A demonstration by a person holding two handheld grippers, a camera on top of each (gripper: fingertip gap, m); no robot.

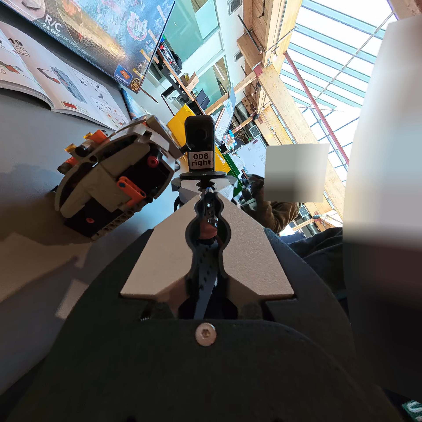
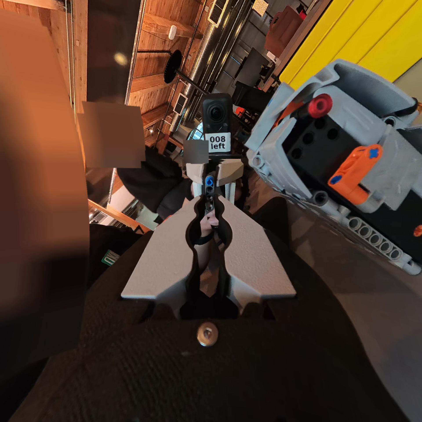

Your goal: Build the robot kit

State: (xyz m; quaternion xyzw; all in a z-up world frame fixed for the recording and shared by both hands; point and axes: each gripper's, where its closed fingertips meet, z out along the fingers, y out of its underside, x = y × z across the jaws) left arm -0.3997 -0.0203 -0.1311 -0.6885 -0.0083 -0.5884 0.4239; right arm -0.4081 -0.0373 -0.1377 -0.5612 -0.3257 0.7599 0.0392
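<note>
The left gripper point(image 1: 206, 196) was closed on one end of a thin black beam point(image 1: 209, 205), a perforated strip of building-toy plastic. The right gripper point(image 2: 209, 201) was clamped on the other end, so the two faced each other tip to tip with the beam bridging them, held in the air off the tabletop point(image 1: 34, 141). A blue pin point(image 2: 209, 181) sat in a hole of the beam near the left gripper's tips.

The beam looked light and stiff, with smooth sides likely to slip. Its flat faces seemed the best place to hold; the pin would probably pop out under a twist.

Just beside the grippers stood a brick model point(image 1: 109, 180), grey and black with orange point(image 2: 356, 173) and red point(image 2: 319, 106) parts. It sat on the tabletop, untouched by either gripper. It looked heavier and liable to shed pieces.

Farther along the tabletop lay an open instruction booklet point(image 1: 68, 91), and beyond it, toward the far edge, a printed box point(image 1: 102, 34).
</note>
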